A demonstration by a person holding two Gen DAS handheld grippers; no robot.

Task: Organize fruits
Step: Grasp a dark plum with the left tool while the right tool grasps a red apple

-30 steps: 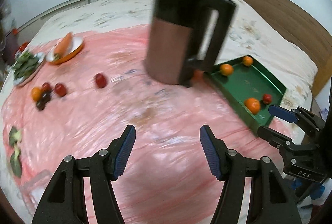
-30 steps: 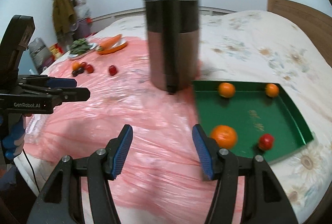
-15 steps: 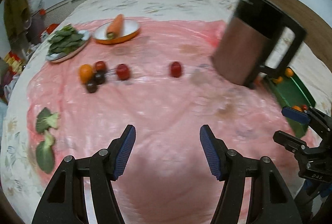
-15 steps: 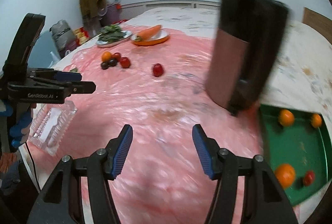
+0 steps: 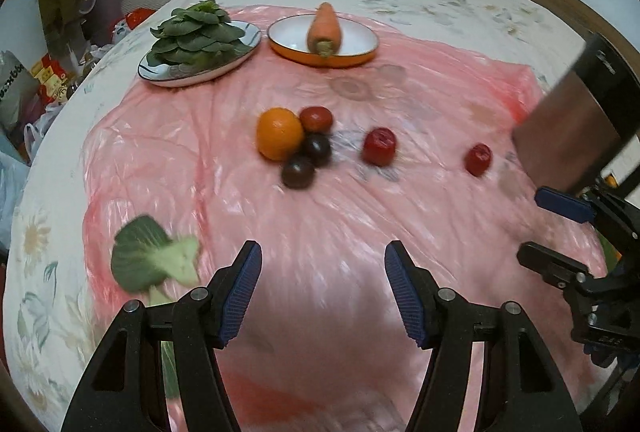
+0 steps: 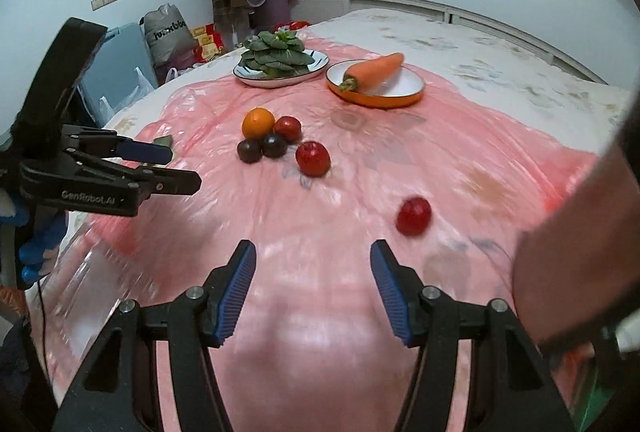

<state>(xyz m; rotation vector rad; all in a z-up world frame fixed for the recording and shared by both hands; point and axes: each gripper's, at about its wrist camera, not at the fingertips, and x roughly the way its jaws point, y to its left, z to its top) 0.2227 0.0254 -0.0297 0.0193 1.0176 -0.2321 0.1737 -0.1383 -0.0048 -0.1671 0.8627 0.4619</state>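
My right gripper [image 6: 312, 290], fingers spread and empty, sits nearer the lone red fruit [image 6: 414, 215] than the orange's [image 6: 258, 122] cluster; left gripper [image 5: 322, 292] likewise empty.

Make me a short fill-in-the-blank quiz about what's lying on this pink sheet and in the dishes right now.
1. The carrot lies in the ____-rimmed bowl.
2. The leafy greens are piled on a ____.
3. Both dark plums sit right next to the ____.
4. Nothing is between the fingers of the left hand-held gripper; its jaws are ____.

Missing words: orange; plate; orange; open
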